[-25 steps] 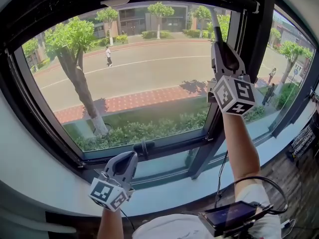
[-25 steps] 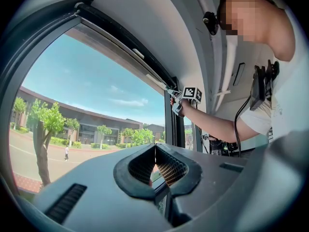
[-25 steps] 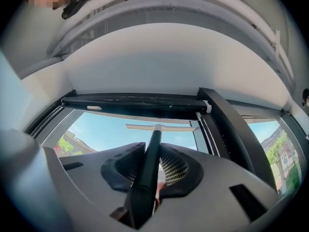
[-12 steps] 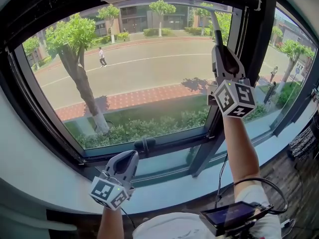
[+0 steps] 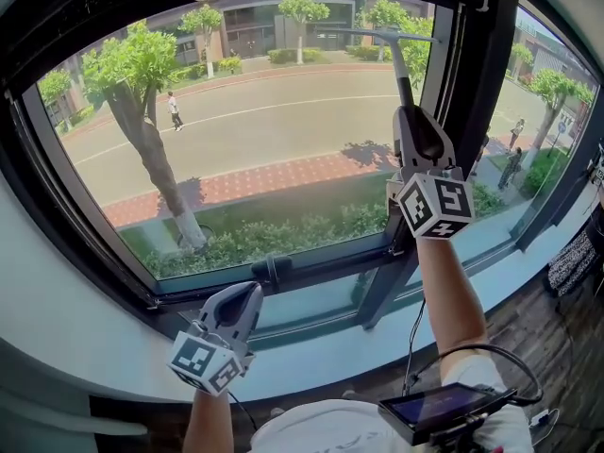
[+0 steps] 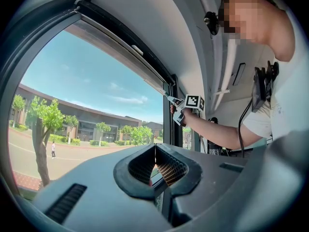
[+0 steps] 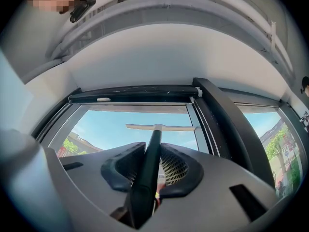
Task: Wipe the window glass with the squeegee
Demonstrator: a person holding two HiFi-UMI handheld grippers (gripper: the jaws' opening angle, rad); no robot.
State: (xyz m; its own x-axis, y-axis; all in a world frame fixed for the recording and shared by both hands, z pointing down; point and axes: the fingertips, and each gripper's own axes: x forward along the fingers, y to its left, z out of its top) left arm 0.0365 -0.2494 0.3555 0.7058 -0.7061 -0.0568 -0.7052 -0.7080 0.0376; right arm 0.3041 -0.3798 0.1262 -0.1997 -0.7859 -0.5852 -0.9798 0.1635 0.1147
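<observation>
The squeegee's pale blade (image 5: 377, 34) lies flat against the window glass (image 5: 274, 140) near the pane's top right corner. Its dark handle (image 5: 406, 88) runs down into my right gripper (image 5: 411, 113), which is shut on it with the arm raised. In the right gripper view the handle (image 7: 148, 168) passes between the jaws of the right gripper (image 7: 153, 164), and the blade (image 7: 161, 127) sits crosswise a little below the top frame. My left gripper (image 5: 245, 295) hangs low by the sill, shut and holding nothing. In the left gripper view the left gripper (image 6: 155, 159) has its pads together.
A thick dark mullion (image 5: 472, 92) stands just right of the squeegee, with a second pane beyond it. A window handle (image 5: 272, 276) sticks out of the bottom frame above the left gripper. The white sill (image 5: 113, 347) runs below. A screen device (image 5: 442, 408) hangs at the person's waist.
The right gripper has drawn the squeegee downward on the glass; the blade now shows clear of the top frame. The left gripper has stayed put.
</observation>
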